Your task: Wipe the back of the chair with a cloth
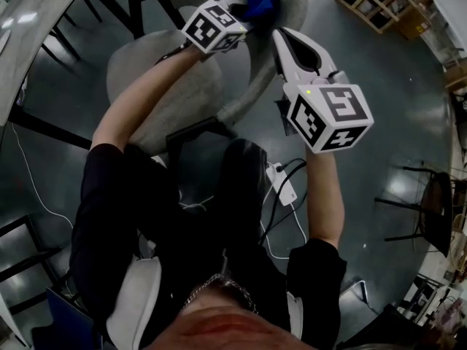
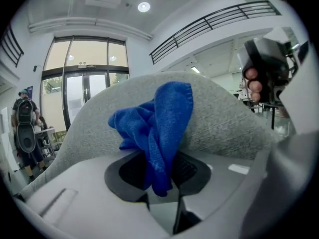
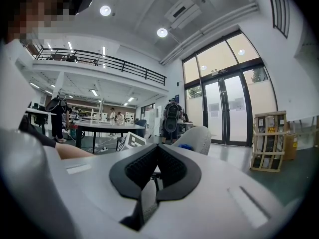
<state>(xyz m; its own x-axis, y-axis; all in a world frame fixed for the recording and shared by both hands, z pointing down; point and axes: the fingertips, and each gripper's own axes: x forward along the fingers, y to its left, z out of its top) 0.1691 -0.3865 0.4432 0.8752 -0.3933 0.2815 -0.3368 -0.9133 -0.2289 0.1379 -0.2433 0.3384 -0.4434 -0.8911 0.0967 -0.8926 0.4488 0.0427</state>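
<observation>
I'm looking steeply down from the head view at the chair [image 1: 197,100], upper middle of frame. The left gripper view is sitting close to its back, facing glass doors [image 2: 84,103]; the right gripper view is catching that chair farther off, mid-frame.

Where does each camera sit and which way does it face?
Head view: on the head, facing steeply down at the chair; both forearms, left gripper, right gripper show.
Left gripper view: rides it, facing the chair past its clamped blue cloth; a hand's fingers at right.
Right gripper view: rides it, facing the hall over shut empty jaws; a forearm shows.
All share chair and cloth.
</observation>
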